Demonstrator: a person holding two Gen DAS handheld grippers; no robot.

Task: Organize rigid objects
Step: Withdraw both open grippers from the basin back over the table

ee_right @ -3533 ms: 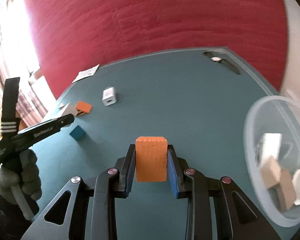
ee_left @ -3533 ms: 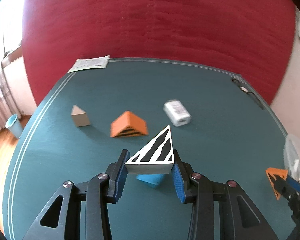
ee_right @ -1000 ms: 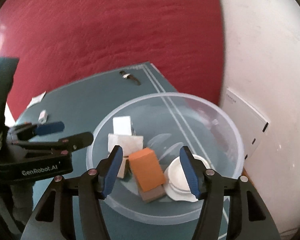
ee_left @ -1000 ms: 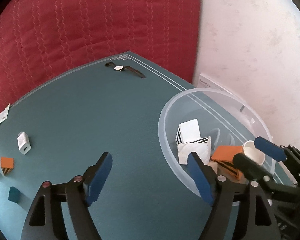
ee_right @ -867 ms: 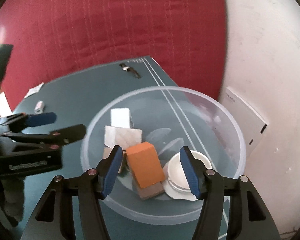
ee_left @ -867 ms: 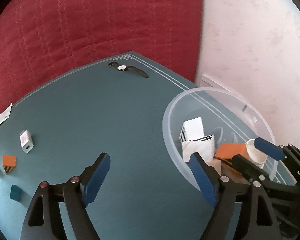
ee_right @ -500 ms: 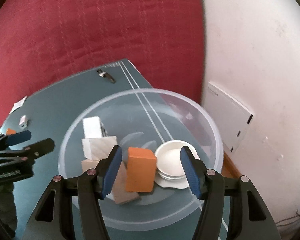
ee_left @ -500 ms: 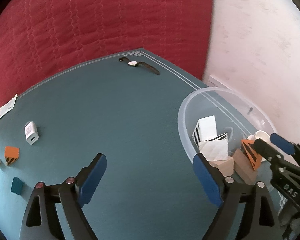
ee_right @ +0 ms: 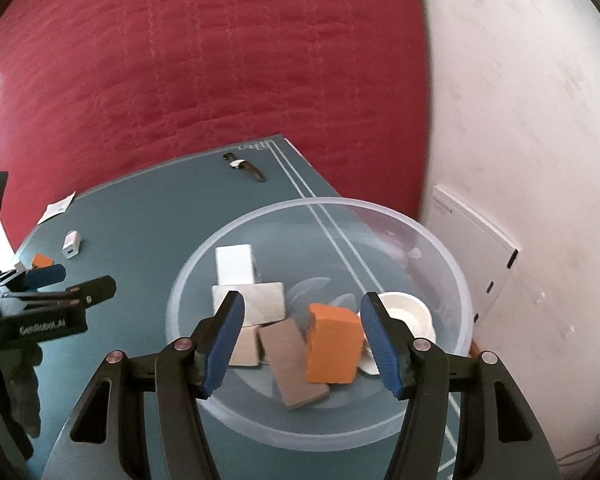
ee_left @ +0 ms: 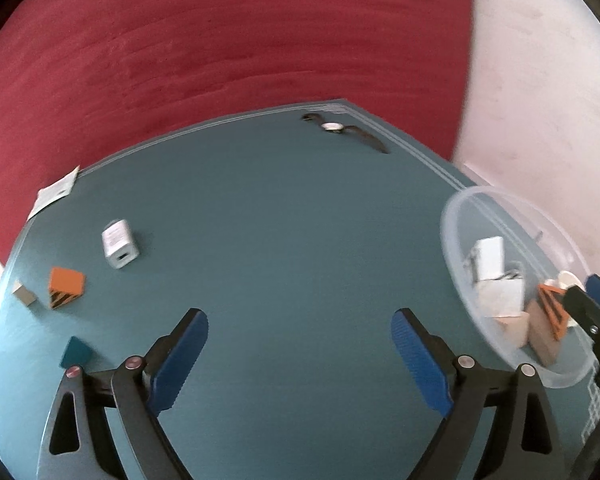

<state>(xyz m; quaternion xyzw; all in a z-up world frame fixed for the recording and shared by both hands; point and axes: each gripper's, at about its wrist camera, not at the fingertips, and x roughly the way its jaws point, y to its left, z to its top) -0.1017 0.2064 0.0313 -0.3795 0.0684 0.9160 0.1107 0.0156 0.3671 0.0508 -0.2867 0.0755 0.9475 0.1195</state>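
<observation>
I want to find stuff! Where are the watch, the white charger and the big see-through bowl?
watch (ee_left: 333, 126), left wrist view, on its round face.
white charger (ee_left: 119, 243), left wrist view, on its top side.
see-through bowl (ee_right: 458, 280), right wrist view, on its right rim.

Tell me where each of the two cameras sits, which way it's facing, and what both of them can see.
Left wrist: sits on the left gripper, facing down across the teal table toward the red wall; its own empty jaws, which have just been opening, show, plus the right gripper's tip at the right edge.
Right wrist: sits on the right gripper, facing down into the clear bowl; its own open jaws show, the left gripper and a gloved hand at left.
Shared: bowl, orange block, watch, white charger.
</observation>
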